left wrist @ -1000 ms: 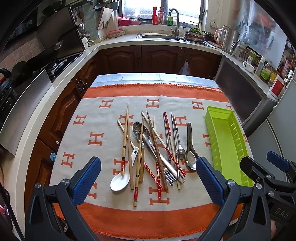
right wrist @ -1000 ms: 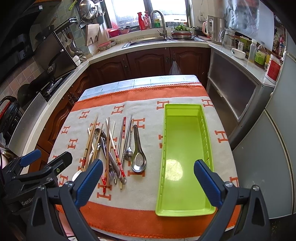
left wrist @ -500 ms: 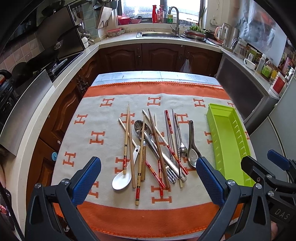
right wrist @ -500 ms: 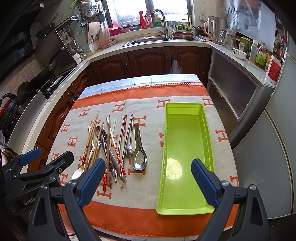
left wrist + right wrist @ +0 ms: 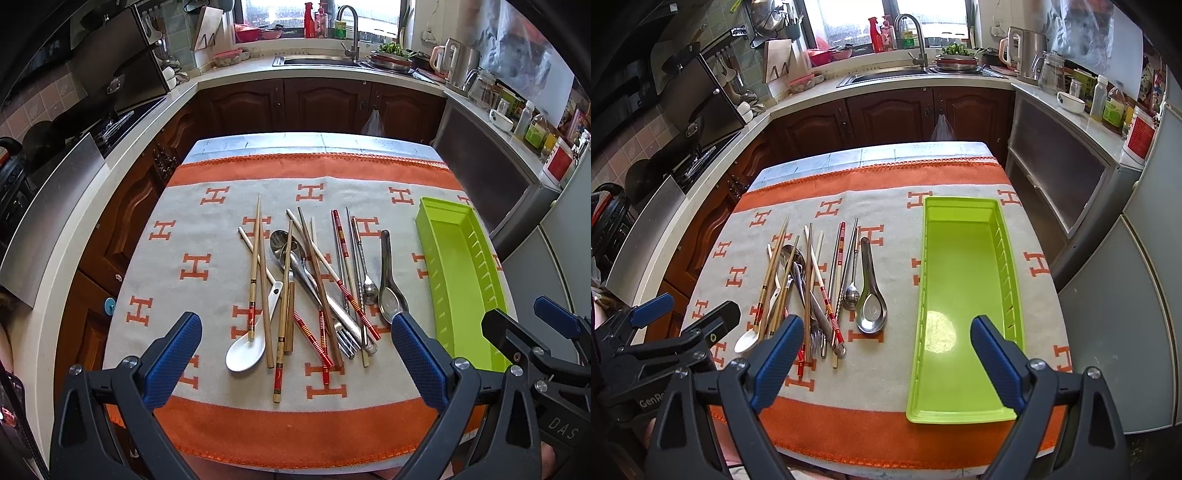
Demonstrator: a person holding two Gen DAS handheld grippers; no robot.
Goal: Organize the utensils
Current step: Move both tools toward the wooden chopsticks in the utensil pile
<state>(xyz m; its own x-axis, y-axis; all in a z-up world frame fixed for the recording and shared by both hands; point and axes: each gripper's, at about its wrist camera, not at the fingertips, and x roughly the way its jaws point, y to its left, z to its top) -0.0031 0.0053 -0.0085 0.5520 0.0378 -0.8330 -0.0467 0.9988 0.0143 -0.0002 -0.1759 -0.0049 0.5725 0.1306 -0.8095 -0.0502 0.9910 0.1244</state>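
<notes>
Both cameras have drifted only slightly over the last second: the heap of mixed utensils point(image 5: 306, 295) sits a little farther up the left wrist view than before, and the right wrist view has edged leftward, so the heap now shows nearer its centre. Nothing on the table has shifted; every piece lies as it did.

The heap rests on the orange-and-beige cloth with H motifs point(image 5: 192, 266), left of the long lime-green plastic tray point(image 5: 964, 280), near it but not touching. It comprises bamboo chopsticks point(image 5: 255, 269), red-banded chopsticks point(image 5: 341, 240), a white ceramic soup spoon point(image 5: 245, 352), a broad stainless soup spoon point(image 5: 871, 306) at the tray side, a small metal teaspoon point(image 5: 851, 295) just beside it, and a metal fork point(image 5: 345, 341) partly buried under crossed sticks.

The tray holds nothing, so sorting has evidently not begun. The left gripper point(image 5: 295, 354) hovers above the near end of the heap, its blue-padded jaws spread wide and holding nothing. The right gripper point(image 5: 886, 358) hovers over the cloth between heap and tray, likewise spread and unladen.

The small approach suggests a first pick is being lined up. The broad stainless spoon, lying clear at the edge, looks the easiest start; the crossed chopsticks may drag neighbours when lifted.

Beyond the table stand dark wooden cabinets point(image 5: 890, 114) and a steel sink with tap point(image 5: 916, 40).
</notes>
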